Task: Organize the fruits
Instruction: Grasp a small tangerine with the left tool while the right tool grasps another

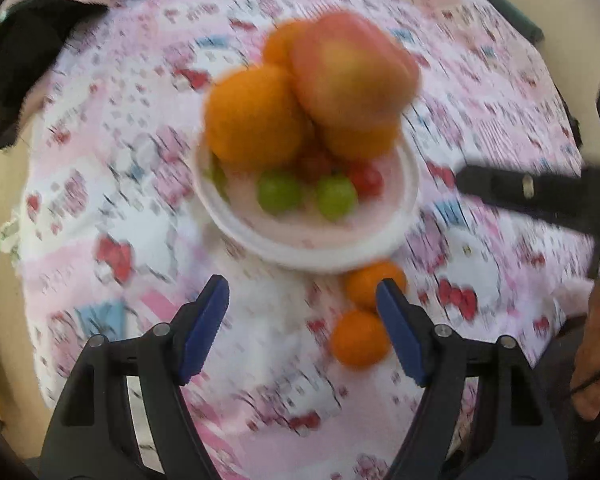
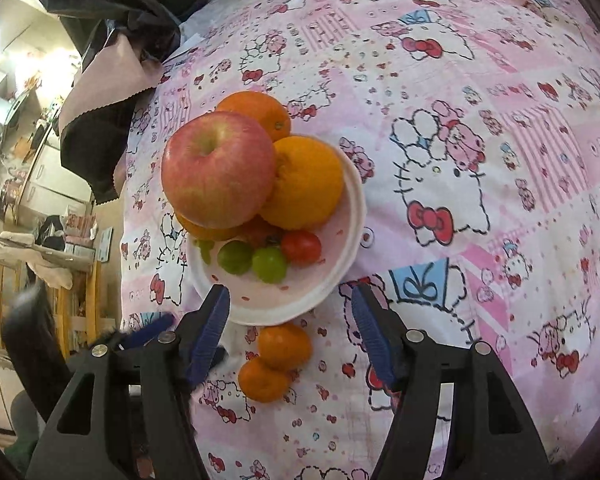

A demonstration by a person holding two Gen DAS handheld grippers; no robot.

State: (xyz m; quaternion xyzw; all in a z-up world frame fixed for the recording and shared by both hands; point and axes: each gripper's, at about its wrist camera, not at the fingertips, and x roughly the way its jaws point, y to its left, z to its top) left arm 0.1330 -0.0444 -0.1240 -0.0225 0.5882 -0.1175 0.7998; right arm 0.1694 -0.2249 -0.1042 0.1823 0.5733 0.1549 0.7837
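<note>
A white plate holds a red-yellow apple on top of oranges, with green grapes and a red cherry tomato in front. Two small tangerines lie on the cloth just before the plate. My left gripper is open and empty, just left of the tangerines. My right gripper is open and empty, above the tangerines. The left wrist view is blurred.
A pink Hello Kitty tablecloth covers the table. A dark cloth hangs at the far left edge. The right gripper's arm and a hand show at the right of the left wrist view. Shelves stand beyond the table's left edge.
</note>
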